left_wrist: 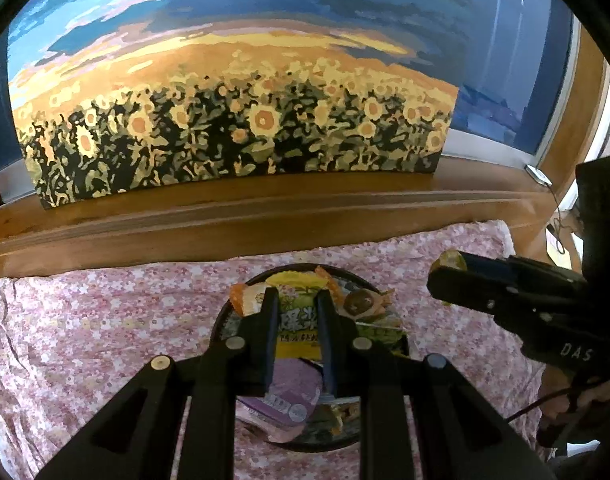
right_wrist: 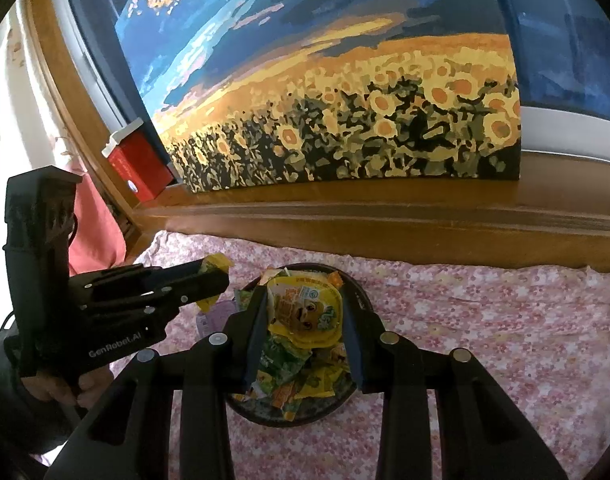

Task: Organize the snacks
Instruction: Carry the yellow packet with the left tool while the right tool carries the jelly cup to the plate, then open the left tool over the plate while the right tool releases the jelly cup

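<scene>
We see the left gripper point(right_wrist: 215, 280) clamped on a crinkly yellow packet point(right_wrist: 213, 265) and the right gripper point(right_wrist: 303, 316) seemingly gripping a round foil-lidded cup point(right_wrist: 305, 310) over the dark round tray point(right_wrist: 361, 300).

A home: flowered cloth point(left_wrist: 105, 320), wooden ledge point(left_wrist: 265, 208), sunflower painting point(left_wrist: 233, 120) propped behind.

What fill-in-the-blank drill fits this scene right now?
The left gripper is shut on a ____ packet.
The right gripper holds a jelly cup; the tray rests on a ____ floral cloth.
The painting shows ____.
The box beside it is ____.
Missing: yellow; pink; sunflowers; red.
</scene>
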A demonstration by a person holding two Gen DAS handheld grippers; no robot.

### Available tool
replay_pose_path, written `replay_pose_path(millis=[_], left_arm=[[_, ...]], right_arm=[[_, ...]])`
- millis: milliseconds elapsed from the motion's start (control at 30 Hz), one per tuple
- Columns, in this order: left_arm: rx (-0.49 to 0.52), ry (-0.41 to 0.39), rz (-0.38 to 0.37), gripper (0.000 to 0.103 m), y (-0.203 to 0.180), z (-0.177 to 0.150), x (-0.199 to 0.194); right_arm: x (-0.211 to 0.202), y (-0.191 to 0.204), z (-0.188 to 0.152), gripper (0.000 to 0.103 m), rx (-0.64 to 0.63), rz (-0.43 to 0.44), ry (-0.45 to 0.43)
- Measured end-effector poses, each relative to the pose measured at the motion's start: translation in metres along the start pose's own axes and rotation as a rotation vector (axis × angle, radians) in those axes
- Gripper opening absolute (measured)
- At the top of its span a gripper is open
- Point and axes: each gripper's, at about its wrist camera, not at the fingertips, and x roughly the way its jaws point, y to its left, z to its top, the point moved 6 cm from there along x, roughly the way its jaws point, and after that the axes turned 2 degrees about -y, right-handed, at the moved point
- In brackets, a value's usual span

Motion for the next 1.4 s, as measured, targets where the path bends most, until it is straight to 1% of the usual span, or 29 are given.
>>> replay_pose_path(millis=[333, 533, 767, 867, 900, 933, 1000, 1067, 1100, 1133, 1167, 1233, 1267, 1300, 1333, 1367, 1400], left_arm=[[0.003, 0.043, -0.015, 0.019, 0.002, -0.015, 0.019], [0.000, 0.071, -0.018, 0.019, 0.004, -0.017, 0.029], [-0.005, 0.089, -0.031, 0.019, 0.005, -0.018, 0.035], [-0.012, 0.094, -0.046, 0.020, 0.006, -0.018, 0.037], [-0.013, 0.097, -0.047, 0.024, 0.005, -0.017, 0.039], [-0.015, 0.100, -0.047, 0.031, 0.006, -0.016, 0.039], [-0.023, 0.102, -0.047, 0.038, 0.008, -0.014, 0.038], [-0.035, 0.106, -0.033, 0.047, 0.012, -0.012, 0.036], [-0.044, 0.106, -0.020, 0.054, 0.016, -0.011, 0.034], [-0.055, 0.105, -0.014, 0.060, 0.020, -0.011, 0.031], [-0.065, 0.103, -0.015, 0.063, 0.022, -0.010, 0.029], [-0.075, 0.096, -0.023, 0.076, 0.027, -0.008, 0.024], [-0.075, 0.093, -0.017, 0.080, 0.028, -0.007, 0.022], [-0.077, 0.090, -0.008, 0.087, 0.030, -0.006, 0.020], [-0.084, 0.082, -0.009, 0.089, 0.031, -0.005, 0.018], [-0.090, 0.074, -0.011, 0.089, 0.032, -0.003, 0.016], [-0.094, 0.071, -0.012, 0.089, 0.032, -0.002, 0.014]], right_arm=[[0.024, 0.000, -0.004, 0.036, -0.002, 0.020, 0.051], [0.047, -0.003, -0.011, 0.037, 0.005, 0.034, 0.100], [0.062, 0.000, -0.016, 0.038, -0.007, 0.057, 0.135], [0.065, 0.001, -0.017, 0.041, -0.008, 0.064, 0.142], [0.066, 0.001, -0.017, 0.043, -0.008, 0.065, 0.145], [0.068, 0.002, -0.016, 0.043, -0.007, 0.064, 0.147], [0.069, 0.002, -0.016, 0.045, 0.004, 0.082, 0.147], [0.067, 0.002, -0.016, 0.048, 0.013, 0.098, 0.148], [0.067, 0.002, -0.016, 0.050, 0.018, 0.111, 0.146], [0.066, 0.002, -0.016, 0.054, 0.028, 0.120, 0.143], [0.065, 0.001, -0.016, 0.057, 0.047, 0.137, 0.138], [0.059, -0.001, -0.015, 0.066, 0.091, 0.184, 0.121], [0.054, -0.002, -0.013, 0.067, 0.120, 0.217, 0.106], [0.050, -0.003, -0.012, 0.067, 0.136, 0.234, 0.096], [0.043, -0.003, -0.011, 0.070, 0.146, 0.253, 0.085], [0.035, -0.004, -0.011, 0.073, 0.153, 0.273, 0.072], [0.030, -0.004, -0.012, 0.077, 0.154, 0.272, 0.067]])
